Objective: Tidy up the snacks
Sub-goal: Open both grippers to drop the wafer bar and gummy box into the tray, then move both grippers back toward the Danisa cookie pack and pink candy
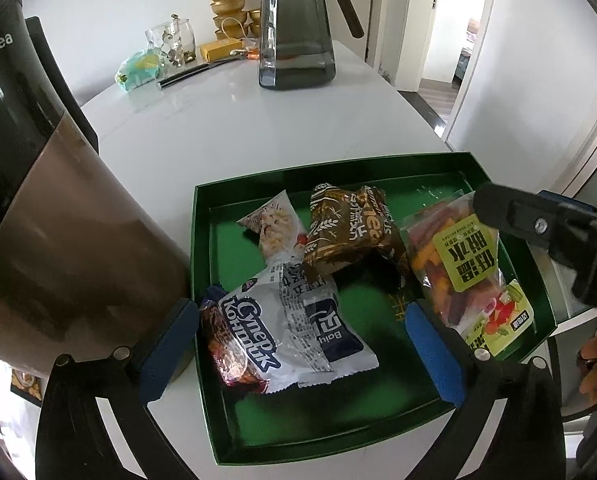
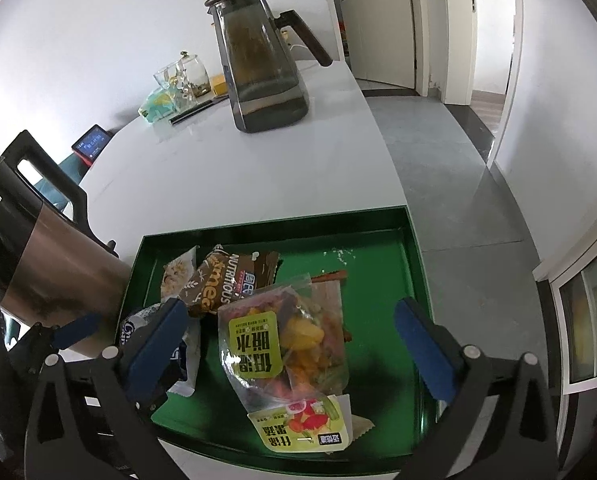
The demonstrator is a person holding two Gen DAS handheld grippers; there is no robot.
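Both grippers hang jaws wide, holding nothing, over the shallow green rectangular tray (image 2: 412, 240) at the white countertop's near edge: left gripper (image 1: 310, 352) straddles the white-and-navy foil snack packet (image 1: 294, 336) by the tray's near-left corner, right gripper (image 2: 294, 344) straddles the clear bag of colourful dried fruit chips (image 2: 286, 344). Judged: packets look released, so lift straight up without snagging film. Farther in, the brown oatmeal wrapper (image 1: 346, 236) overlaps the pale cereal sachet (image 1: 274, 224).

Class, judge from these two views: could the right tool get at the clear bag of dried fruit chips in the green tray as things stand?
Probably yes. The right tool stands open directly above the fruit chip bag, which lies on top in the green tray with nothing covering it.
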